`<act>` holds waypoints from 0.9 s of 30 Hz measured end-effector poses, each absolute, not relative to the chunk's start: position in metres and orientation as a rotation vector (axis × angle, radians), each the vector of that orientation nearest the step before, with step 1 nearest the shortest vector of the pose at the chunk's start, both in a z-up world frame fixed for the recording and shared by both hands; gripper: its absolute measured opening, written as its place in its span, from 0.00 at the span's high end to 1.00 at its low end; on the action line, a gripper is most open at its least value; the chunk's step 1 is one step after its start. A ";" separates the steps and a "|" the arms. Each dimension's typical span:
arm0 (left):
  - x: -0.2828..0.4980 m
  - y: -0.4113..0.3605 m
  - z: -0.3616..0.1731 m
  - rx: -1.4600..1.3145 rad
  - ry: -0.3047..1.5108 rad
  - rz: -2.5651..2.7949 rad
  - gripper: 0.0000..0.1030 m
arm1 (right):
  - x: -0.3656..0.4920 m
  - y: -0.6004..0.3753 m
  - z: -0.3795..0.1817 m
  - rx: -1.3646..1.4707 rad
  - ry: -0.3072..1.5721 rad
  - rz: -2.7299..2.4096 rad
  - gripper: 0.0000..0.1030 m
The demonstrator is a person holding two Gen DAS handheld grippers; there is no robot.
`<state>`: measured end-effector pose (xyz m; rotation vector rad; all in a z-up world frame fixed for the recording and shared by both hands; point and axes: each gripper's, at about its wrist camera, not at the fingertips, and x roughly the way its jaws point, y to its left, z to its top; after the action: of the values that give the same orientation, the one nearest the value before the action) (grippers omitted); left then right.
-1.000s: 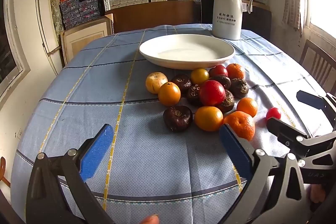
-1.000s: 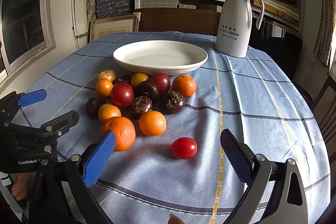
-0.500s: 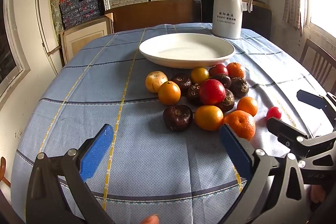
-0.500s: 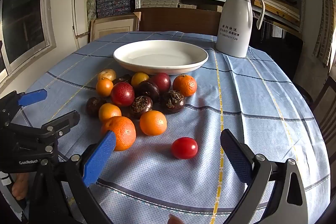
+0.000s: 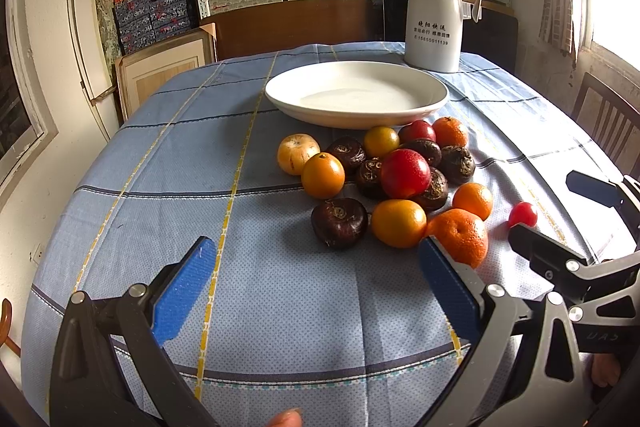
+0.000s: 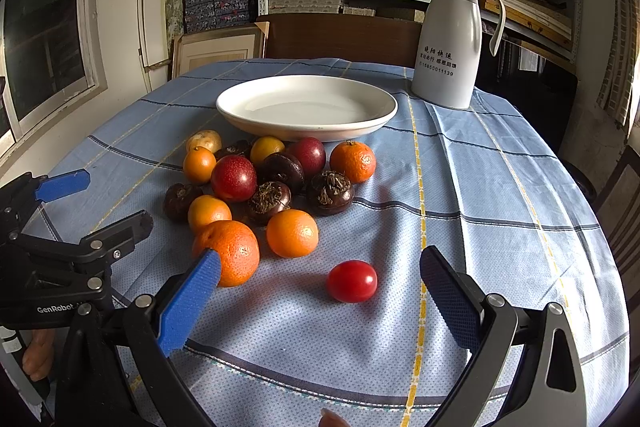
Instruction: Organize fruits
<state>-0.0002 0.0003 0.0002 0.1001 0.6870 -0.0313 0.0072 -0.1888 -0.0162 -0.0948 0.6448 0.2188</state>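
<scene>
Right wrist | cherry tomato [image 6: 352,281] ahead, between spread right hand-held gripper [image 6: 320,287] fingers

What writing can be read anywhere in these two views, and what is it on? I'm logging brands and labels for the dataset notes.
"GenRobot": white lettering on the left gripper body, seen in the right wrist view; what follows is cut off.
"15850011139": printed on the white thermos jug, bottom line.
Two lines of Chinese characters above that number: too small to read with confidence.
"UAS": faint embossed letters on the right gripper body; uncertain.
</scene>
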 end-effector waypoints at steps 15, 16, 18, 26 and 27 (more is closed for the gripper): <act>0.001 0.000 0.000 0.102 0.691 -0.031 0.04 | 0.007 -0.188 -0.016 -0.096 0.646 0.219 0.03; 0.001 -0.002 -0.003 0.102 0.690 -0.031 0.04 | 0.007 -0.188 -0.016 -0.096 0.646 0.219 0.03; 0.001 -0.003 -0.006 0.102 0.691 -0.031 0.04 | 0.007 -0.188 -0.016 -0.095 0.646 0.219 0.03; 0.001 -0.003 -0.005 0.103 0.692 -0.031 0.04 | 0.007 -0.188 -0.017 -0.096 0.646 0.219 0.03; 0.001 -0.003 -0.005 0.103 0.692 -0.031 0.04 | 0.007 -0.188 -0.017 -0.096 0.647 0.219 0.03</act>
<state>0.0014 -0.0028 -0.0055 0.1028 0.6918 -0.0309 0.0073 -0.1878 -0.0168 -0.0959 0.6466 0.2191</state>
